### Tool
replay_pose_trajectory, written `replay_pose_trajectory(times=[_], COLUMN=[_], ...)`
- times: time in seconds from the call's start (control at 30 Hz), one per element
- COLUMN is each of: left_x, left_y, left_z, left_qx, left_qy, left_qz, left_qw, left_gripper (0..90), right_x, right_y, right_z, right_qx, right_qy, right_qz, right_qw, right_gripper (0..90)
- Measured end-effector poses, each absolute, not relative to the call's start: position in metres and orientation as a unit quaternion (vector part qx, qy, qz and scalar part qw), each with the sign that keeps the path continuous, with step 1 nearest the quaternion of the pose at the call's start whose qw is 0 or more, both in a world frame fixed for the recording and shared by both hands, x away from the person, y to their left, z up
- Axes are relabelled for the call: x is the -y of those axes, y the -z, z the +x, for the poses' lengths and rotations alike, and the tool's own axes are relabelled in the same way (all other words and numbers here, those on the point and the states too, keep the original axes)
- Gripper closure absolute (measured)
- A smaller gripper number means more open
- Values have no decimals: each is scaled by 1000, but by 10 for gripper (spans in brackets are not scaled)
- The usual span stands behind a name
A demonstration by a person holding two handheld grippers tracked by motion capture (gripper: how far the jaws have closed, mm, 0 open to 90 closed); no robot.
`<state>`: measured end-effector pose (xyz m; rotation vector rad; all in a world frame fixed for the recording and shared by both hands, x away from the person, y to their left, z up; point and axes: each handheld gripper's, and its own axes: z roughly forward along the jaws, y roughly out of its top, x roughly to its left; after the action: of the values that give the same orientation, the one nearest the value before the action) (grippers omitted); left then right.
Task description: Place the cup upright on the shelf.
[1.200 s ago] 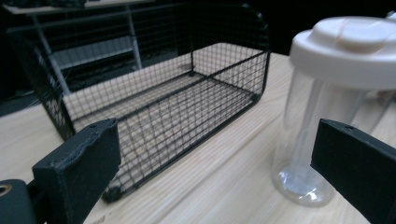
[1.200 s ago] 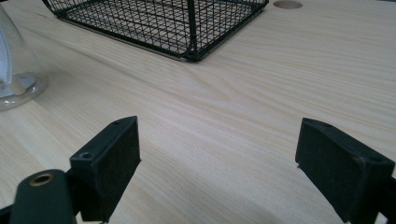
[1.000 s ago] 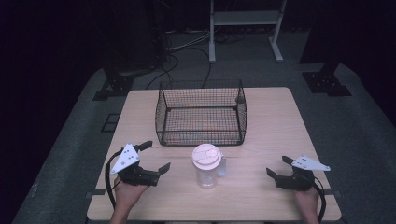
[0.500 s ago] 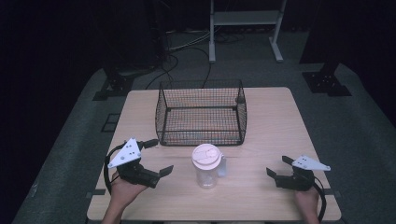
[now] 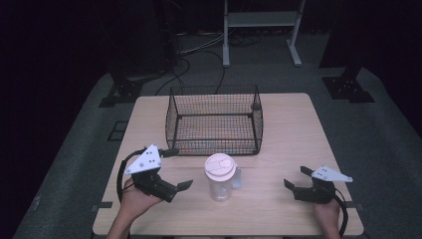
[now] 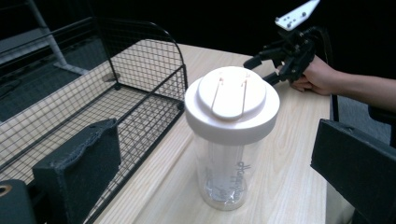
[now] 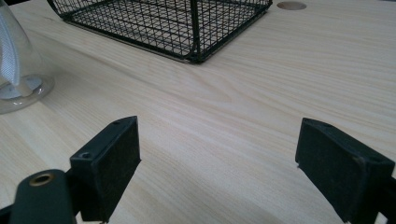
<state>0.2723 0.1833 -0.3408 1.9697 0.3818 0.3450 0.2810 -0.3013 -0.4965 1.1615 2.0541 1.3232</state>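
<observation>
Lifted and tilted since a second ago, the left claw hangs spread wide, framing the clear jar; the right claw stays low, gaping and empty. Pale wood-grain surface bears a black wire basket behind the jar, which stands upright mid-front. Grey carpet and cables lie beyond in a dark room. Faint lettering on the jar is illegible.

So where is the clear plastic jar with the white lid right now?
In the high view the clear plastic jar with the white lid stands upright on the wooden table, just in front of the black wire basket.
</observation>
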Motion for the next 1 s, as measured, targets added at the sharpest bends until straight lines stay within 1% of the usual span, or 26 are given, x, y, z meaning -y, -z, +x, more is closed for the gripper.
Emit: replay_pose_trajectory(times=[0.17,0.5,1.0], left_x=[-172,-151,-132], left_y=[338,340,348], left_z=[274,278,285], left_qx=[-149,-137,-129], left_qy=[-136,-121,-113], left_qz=[828,846,863], left_qw=[524,501,475], left_gripper=[7,6,7], right_x=[302,302,302], right_y=[497,497,497], right_z=[281,281,281], right_qx=[-741,-741,-741], right_qy=[-479,-481,-482], right_qz=[419,417,416], right_qw=[215,214,213], right_gripper=[129,129,129])
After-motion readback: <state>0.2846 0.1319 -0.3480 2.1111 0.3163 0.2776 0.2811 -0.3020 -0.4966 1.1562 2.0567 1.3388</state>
